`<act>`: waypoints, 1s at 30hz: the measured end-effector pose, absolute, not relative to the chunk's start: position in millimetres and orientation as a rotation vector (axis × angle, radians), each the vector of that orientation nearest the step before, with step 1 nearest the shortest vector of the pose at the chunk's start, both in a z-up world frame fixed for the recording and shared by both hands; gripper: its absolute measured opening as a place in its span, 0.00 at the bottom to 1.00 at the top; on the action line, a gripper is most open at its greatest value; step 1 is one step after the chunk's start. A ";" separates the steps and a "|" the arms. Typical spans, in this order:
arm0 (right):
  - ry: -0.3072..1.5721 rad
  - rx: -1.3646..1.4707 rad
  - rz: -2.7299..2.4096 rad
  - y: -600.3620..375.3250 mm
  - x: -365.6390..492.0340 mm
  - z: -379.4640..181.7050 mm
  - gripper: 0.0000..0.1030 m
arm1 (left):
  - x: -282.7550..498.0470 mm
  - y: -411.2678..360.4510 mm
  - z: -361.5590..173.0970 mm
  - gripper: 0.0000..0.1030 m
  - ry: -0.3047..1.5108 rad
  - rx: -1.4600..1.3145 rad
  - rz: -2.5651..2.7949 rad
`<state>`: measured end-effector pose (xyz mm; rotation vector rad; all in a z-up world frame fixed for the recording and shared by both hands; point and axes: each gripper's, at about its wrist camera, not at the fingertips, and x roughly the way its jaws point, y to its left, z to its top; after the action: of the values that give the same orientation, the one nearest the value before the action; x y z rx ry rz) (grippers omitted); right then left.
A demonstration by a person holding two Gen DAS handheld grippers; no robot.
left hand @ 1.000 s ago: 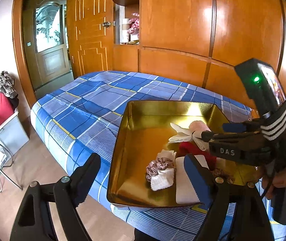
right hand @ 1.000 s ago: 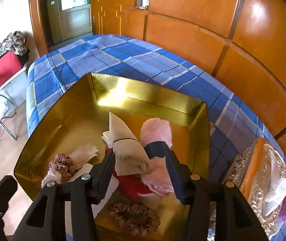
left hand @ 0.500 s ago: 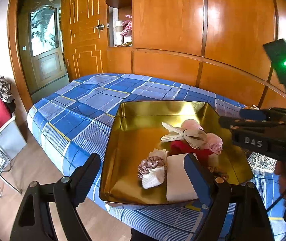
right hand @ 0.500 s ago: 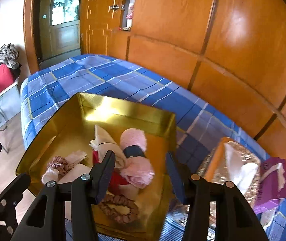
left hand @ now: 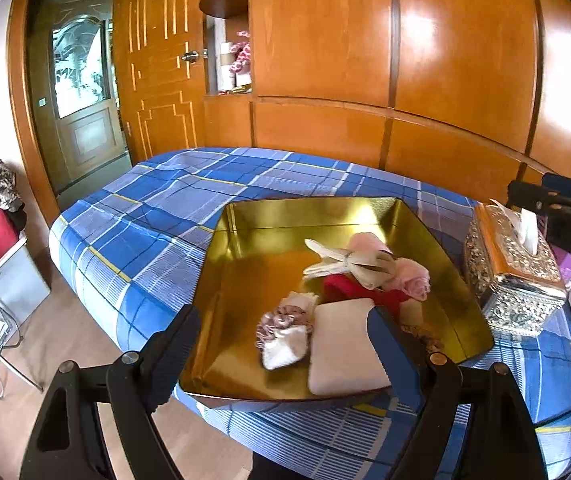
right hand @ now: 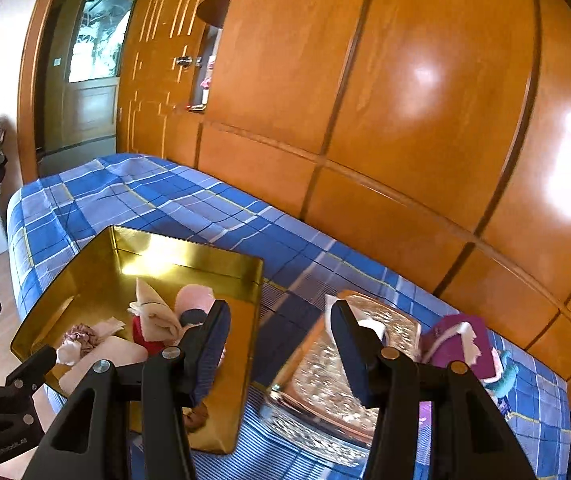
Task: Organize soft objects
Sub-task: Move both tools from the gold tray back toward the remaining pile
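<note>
Soft objects: cream bow-tied cloth (left hand: 349,262), pink plush pieces (left hand: 413,276) and frilly mauve scrunchie (left hand: 281,316) are all sitting in the shiny gold metal tray (left hand: 245,264), just ahead of both tongs.
Left gripper (left hand: 285,356): jaws are standing wide apart, clamping nothing.
Right gripper (right hand: 281,344): jaws are sitting half apart, empty, hovering between the tray and the embossed silver tissue box (right hand: 325,384).
Risk: I'm judging the tray is overhanging the blue plaid bed (left hand: 157,208) edge; a nudge could be tipping it.
Writing: "DAS" is showing on the right tool.

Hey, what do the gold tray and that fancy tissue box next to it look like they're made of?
The gold tray looks like thin sheet metal with a glossy finish: its walls mirror the light. The tissue box seems to be embossed silver-coloured metal or metallised plastic: it glints over a raised pattern, but which one isn't clear.
</note>
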<state>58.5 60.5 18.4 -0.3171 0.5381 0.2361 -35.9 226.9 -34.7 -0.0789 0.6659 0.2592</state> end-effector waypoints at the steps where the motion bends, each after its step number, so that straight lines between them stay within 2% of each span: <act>1: 0.537 -0.312 0.231 56.2 57.3 19.5 0.51 | -35.7 224.2 -34.3 0.83 0.666 -0.075 0.255; 30: 0.470 -0.169 0.004 -78.1 46.0 46.4 0.51 | -25.6 130.2 -0.8 0.83 0.618 0.083 0.037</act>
<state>46.0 -78.1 46.4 -0.1685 0.4704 0.0038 -25.6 130.2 -0.8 0.0828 0.6178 0.0374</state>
